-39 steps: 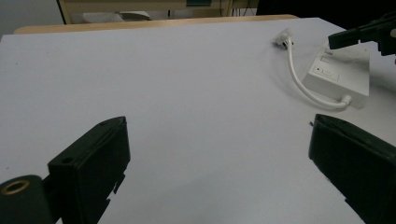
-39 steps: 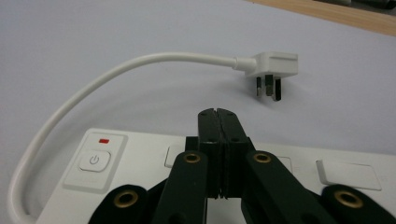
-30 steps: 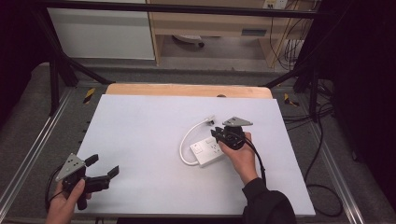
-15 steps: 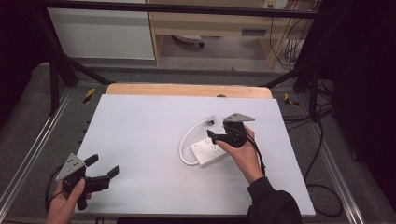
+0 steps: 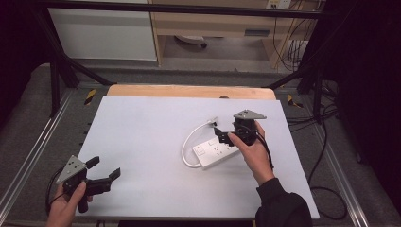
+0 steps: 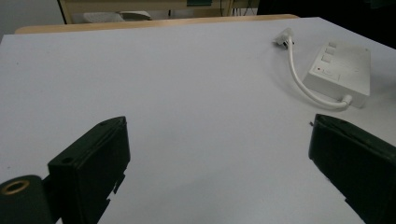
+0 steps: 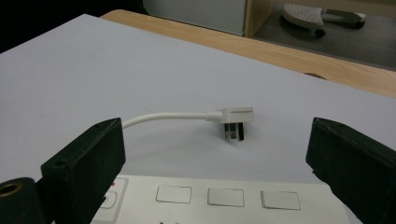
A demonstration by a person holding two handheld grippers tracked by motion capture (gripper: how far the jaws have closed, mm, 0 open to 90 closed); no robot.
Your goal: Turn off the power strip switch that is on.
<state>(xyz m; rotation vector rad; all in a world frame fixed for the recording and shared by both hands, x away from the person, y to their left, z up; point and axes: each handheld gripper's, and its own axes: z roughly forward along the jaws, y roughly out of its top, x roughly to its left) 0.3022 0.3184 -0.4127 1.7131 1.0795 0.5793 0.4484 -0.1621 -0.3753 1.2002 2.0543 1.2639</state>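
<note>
Power strip: we see the white power strip [image 5: 215, 150] lying flat on the white table top [image 5: 142, 142], right of the middle, its socket face up; in our right gripper view its row of square buttons [image 7: 226, 197] sits just below the jaws.
Cord: the strip's short white cord [image 5: 189, 144] loops off its left end and curves back toward the far side of the table.
Plug: the white plug [image 7: 232, 117] lies on the table beyond the strip, its prongs resting on the surface, apart from the strip's body.
Right gripper: our right gripper [image 5: 226, 135] hovers just above the strip's far end, held by the right hand [image 5: 253, 151]; its jaws have just been opening and now stand wide apart, with nothing pinched between them.
Left gripper: our left gripper [image 5: 103, 173] sits near the table's front left corner in the left hand [image 5: 66, 208], well apart from the strip; its jaws are spread wide and hold nothing.
Left gripper view: we look across bare table to the strip [image 6: 340, 71] at the far right.
Table edge: a wooden strip [image 5: 189, 91] runs along the far edge.
</note>
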